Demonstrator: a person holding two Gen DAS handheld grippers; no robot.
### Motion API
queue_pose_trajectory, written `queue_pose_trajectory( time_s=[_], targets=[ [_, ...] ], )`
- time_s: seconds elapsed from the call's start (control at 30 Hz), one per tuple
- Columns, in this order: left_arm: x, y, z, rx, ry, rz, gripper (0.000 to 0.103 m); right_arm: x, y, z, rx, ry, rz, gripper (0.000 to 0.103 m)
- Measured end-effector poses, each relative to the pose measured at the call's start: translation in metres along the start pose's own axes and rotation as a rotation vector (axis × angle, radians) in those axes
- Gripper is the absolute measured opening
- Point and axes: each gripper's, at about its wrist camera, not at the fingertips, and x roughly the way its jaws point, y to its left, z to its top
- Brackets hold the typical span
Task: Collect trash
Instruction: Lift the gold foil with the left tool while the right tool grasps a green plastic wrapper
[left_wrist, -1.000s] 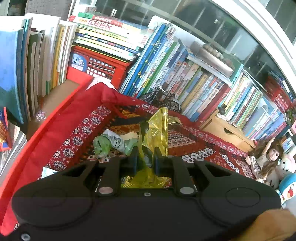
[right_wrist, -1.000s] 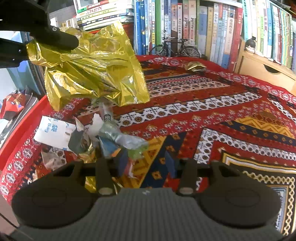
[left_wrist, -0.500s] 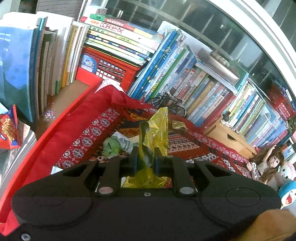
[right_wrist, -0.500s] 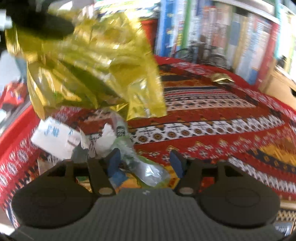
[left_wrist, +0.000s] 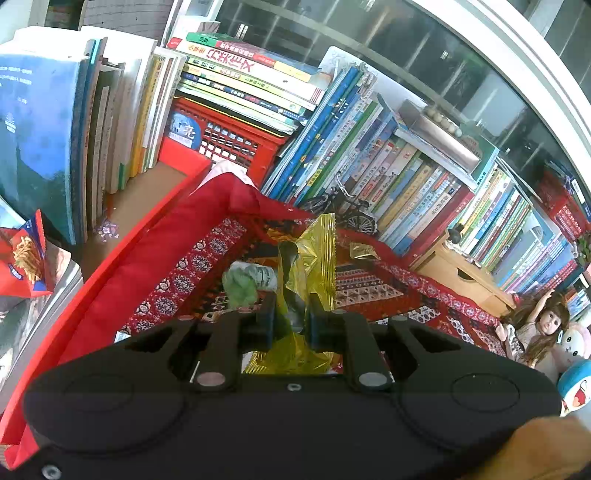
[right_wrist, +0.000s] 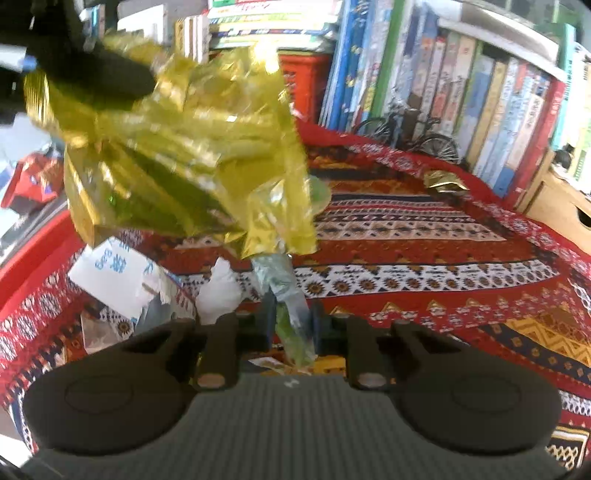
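Observation:
My left gripper is shut on a crinkled gold foil bag, which hangs above the patterned red cloth. In the right wrist view that bag fills the upper left, blurred, with the left gripper black above it. My right gripper is closing its jaws on a crumpled green and clear plastic wrapper, which stands between the fingertips just under the bag. From the left wrist view the wrapper shows left of the bag.
A white printed packet, a white tissue and foil scraps lie at the cloth's left. A small gold wrapper lies far back by a toy bicycle. Books, a wooden box and a doll ring the cloth.
The right jaws widened, then drew in around the green wrapper, which has lifted off the cloth. The gold bag now sits closer and further right in the right view.

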Motion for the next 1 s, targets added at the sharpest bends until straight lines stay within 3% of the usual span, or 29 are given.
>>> queue_pose_trajectory(
  time_s=[0.03, 0.07, 1.0],
  targets=[
    [-0.001, -0.001, -0.001, 0.0, -0.002, -0.001, 0.015, -0.003, -0.002, 0.001, 0.006, -0.005, -0.004, 0.021],
    [-0.002, -0.001, -0.001, 0.0, -0.003, -0.003, 0.015, -0.005, -0.004, 0.001, 0.011, -0.007, -0.009, 0.012],
    [-0.05, -0.028, -0.034, 0.049, -0.02, -0.052, 0.016, -0.091, -0.04, -0.035, 0.19, -0.074, -0.073, 0.013]
  ],
)
